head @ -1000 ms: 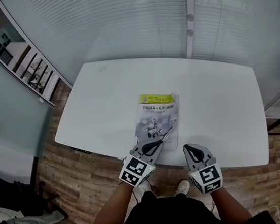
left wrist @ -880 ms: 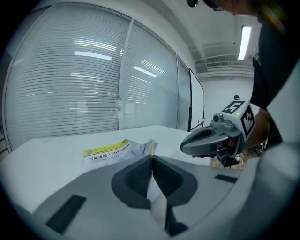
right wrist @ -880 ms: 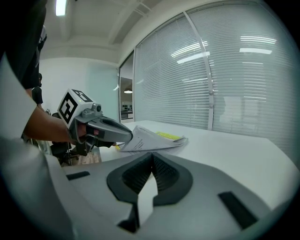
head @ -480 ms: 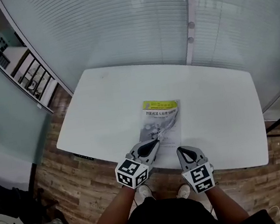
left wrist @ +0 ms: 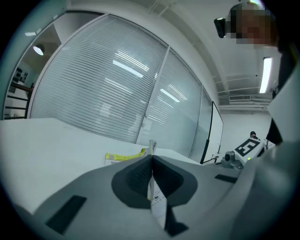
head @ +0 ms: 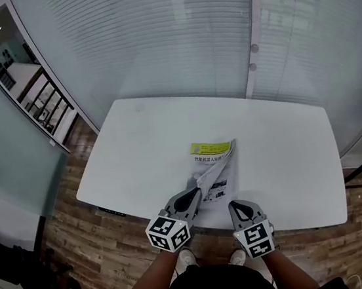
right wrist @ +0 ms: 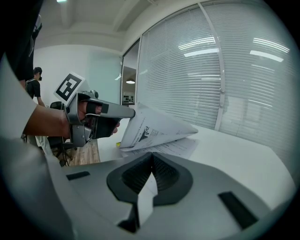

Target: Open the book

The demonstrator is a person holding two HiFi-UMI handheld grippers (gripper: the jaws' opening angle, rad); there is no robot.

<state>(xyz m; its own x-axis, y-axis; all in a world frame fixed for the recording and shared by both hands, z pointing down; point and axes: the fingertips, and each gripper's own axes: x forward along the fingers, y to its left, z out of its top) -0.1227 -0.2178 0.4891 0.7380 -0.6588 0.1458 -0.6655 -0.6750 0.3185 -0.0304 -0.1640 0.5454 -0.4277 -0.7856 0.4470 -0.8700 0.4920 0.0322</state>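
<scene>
The book [head: 223, 176] lies on the white table [head: 134, 140], its yellow-topped end away from me. My left gripper [head: 197, 190] is shut on the near edge of the front cover [head: 209, 164] and holds it up off the pages. In the left gripper view the thin cover edge [left wrist: 151, 146] stands pinched between the jaws of the left gripper [left wrist: 152, 158]. The right gripper view shows the raised cover [right wrist: 159, 127] tented over the printed pages [right wrist: 176, 147], with the left gripper [right wrist: 115, 111] at its corner. My right gripper [head: 233, 205] hovers shut by the book's near right corner, holding nothing.
The table's front edge [head: 271, 226] runs just under both grippers, with wood floor [head: 83, 252] below. A glass wall with blinds [head: 173, 36] stands behind the table. White tabletop extends left and right of the book.
The left gripper has raised the front cover from flat on the book to a tented lift. The right gripper drifted left toward the book's near corner.
</scene>
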